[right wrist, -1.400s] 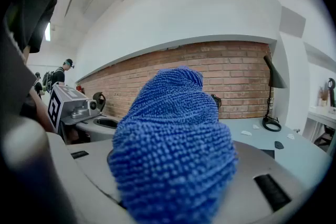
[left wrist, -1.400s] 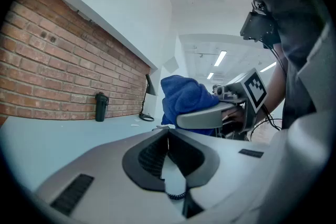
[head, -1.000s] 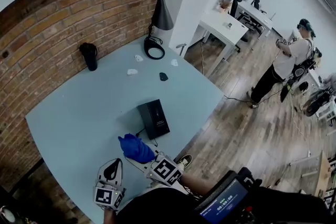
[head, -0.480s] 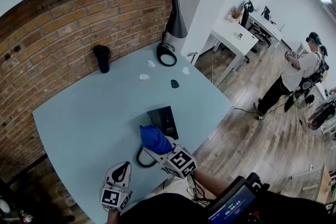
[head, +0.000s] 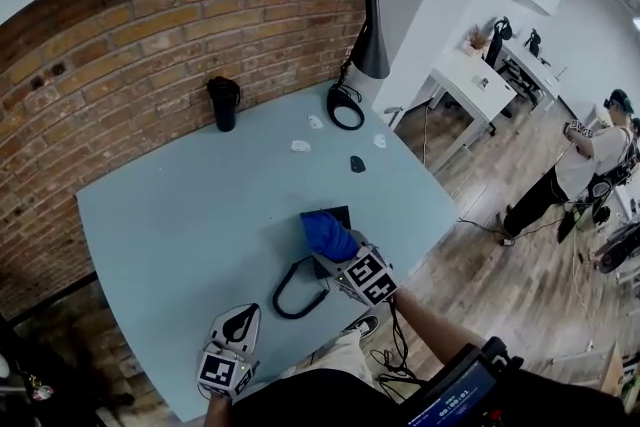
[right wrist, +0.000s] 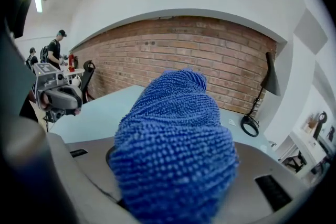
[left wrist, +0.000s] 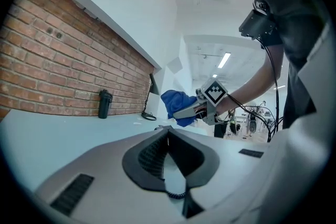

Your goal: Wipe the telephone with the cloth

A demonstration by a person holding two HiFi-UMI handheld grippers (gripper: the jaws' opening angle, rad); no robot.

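The black telephone (head: 336, 212) lies near the table's right edge, mostly hidden under a bunched blue cloth (head: 326, 233). My right gripper (head: 340, 257) is shut on that cloth and holds it on top of the telephone. In the right gripper view the cloth (right wrist: 176, 149) fills the jaws and hides them. A black cord (head: 293, 288) loops from the telephone toward me. My left gripper (head: 243, 315) hovers at the table's near edge, its jaws closed together on nothing, apart from the telephone. The left gripper (left wrist: 168, 132) view shows the cloth (left wrist: 176, 105) in the right gripper ahead.
A black bottle (head: 224, 103) stands by the brick wall. A black lamp (head: 368, 45) with a ring base (head: 346, 107) sits at the far corner, with small white bits (head: 300, 146) and a dark small object (head: 357, 164) nearby. A person (head: 590, 150) stands far right.
My right gripper carried the blue cloth from the near side of the telephone forward onto it. The cord loop has come into sight. The left gripper stayed near the table edge.
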